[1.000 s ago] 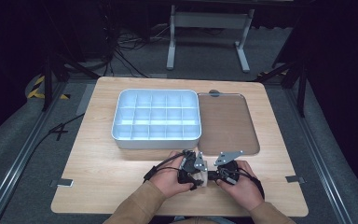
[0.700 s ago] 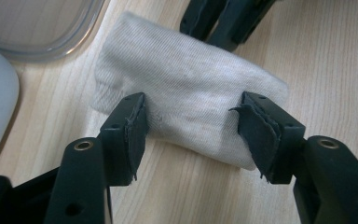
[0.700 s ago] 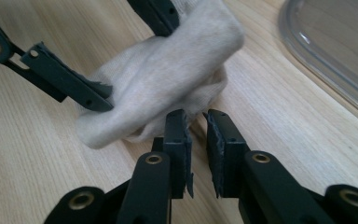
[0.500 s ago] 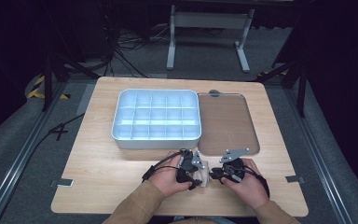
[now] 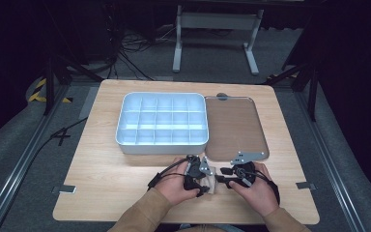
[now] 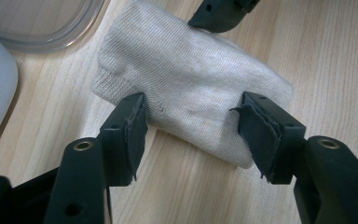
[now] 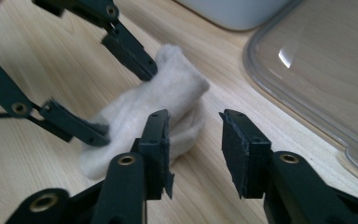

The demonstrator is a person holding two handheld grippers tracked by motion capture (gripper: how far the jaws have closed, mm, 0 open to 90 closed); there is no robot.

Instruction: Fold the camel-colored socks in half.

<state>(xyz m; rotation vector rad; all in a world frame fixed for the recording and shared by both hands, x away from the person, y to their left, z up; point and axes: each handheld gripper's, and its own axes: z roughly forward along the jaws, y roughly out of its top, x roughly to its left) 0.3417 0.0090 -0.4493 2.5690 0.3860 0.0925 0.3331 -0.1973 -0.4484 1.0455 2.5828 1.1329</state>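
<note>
Between the left gripper [image 6: 191, 128], whose 2 jaws seemingly clamp a folded cream sock [image 6: 191, 88], and the right gripper [image 7: 195, 140], whose jaws have just been opening off it, the sock lies on the table [image 5: 101, 179], with an empty compartment tray [image 5: 162, 121] and clear lid [image 5: 234, 125] beyond.

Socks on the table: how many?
1: a folded cream sock on the table's near edge, between the left claw and right claw. Nothing visibly hidden.

Folded cream sock [image 6: 191, 88] between left gripper [image 6: 191, 128] jaws, on wooden table [image 6: 335, 60].
</note>
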